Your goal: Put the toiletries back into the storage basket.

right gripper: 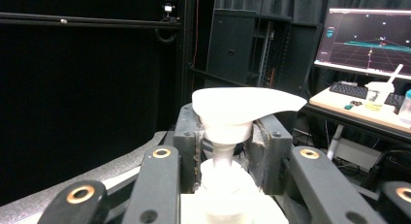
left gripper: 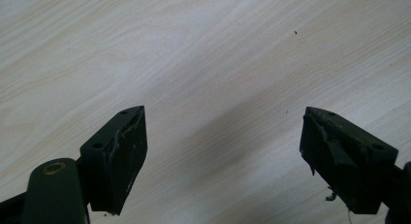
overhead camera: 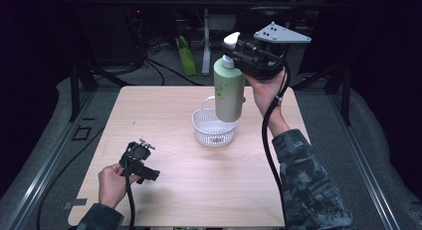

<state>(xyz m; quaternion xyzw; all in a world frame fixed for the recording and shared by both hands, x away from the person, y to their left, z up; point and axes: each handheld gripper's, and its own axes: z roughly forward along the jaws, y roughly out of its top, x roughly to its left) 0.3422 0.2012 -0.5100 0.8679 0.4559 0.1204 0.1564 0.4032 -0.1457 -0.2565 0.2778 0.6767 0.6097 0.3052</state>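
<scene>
Left tool (overhead camera: 152,174), lower left of the high view, rests low over the bare counter (overhead camera: 164,115); its jaws stand spread with nothing between them. Right tool (overhead camera: 238,53), upper centre, pinches the neck of a green pump bottle (overhead camera: 228,93), which hangs upright above the white basket (overhead camera: 214,130) at mid-counter.

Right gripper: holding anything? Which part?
Yes. The right gripper is shut on the green pump bottle, clamping its white neck just under the pump head, above the white basket.
</scene>
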